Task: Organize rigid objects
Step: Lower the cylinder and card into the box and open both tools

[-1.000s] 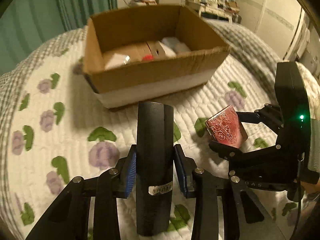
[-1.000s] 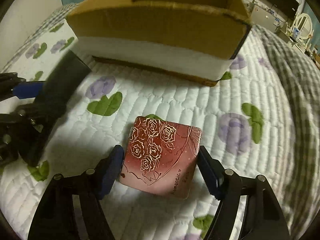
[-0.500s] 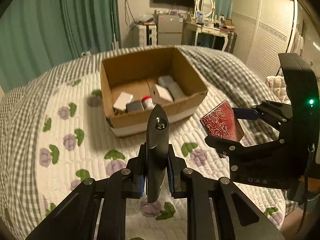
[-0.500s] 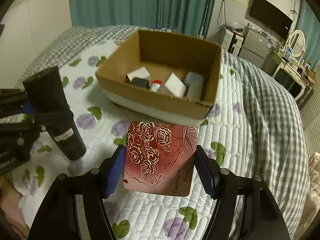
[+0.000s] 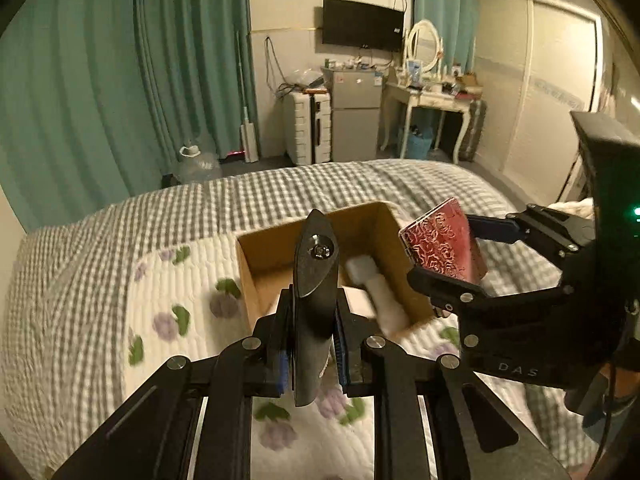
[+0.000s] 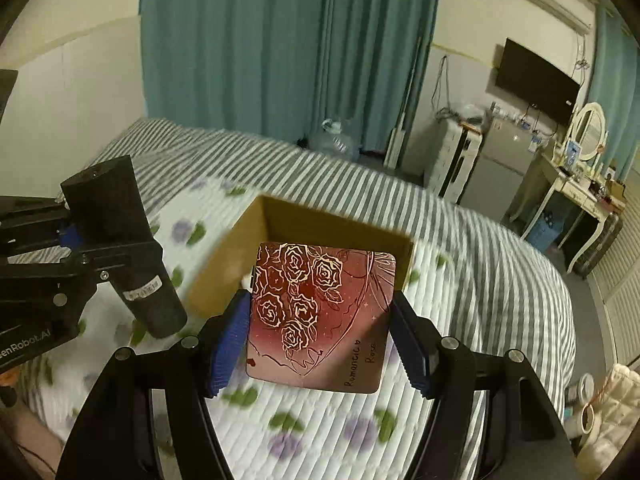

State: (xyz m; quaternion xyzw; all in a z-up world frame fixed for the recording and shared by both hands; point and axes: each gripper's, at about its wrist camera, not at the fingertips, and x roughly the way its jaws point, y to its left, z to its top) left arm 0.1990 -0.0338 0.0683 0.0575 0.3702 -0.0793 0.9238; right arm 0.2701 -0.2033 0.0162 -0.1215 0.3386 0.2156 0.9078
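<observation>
Above a quilted bed (image 5: 100,280), the left gripper (image 5: 312,344) clamps a black bottle (image 5: 314,280); the right gripper (image 6: 320,332) grips a rose-patterned tin (image 6: 320,316) near the cardboard box (image 6: 224,276).

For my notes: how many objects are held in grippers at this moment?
2. The black tube is clamped in the left gripper; the red rose tin is clamped in the right gripper.

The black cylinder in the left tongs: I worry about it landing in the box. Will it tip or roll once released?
The black cylinder looks rigid, tall and narrow, so it probably tips if stood upright. Its rounded body may roll a little inside the cardboard box, though the walls should stop it.
</observation>
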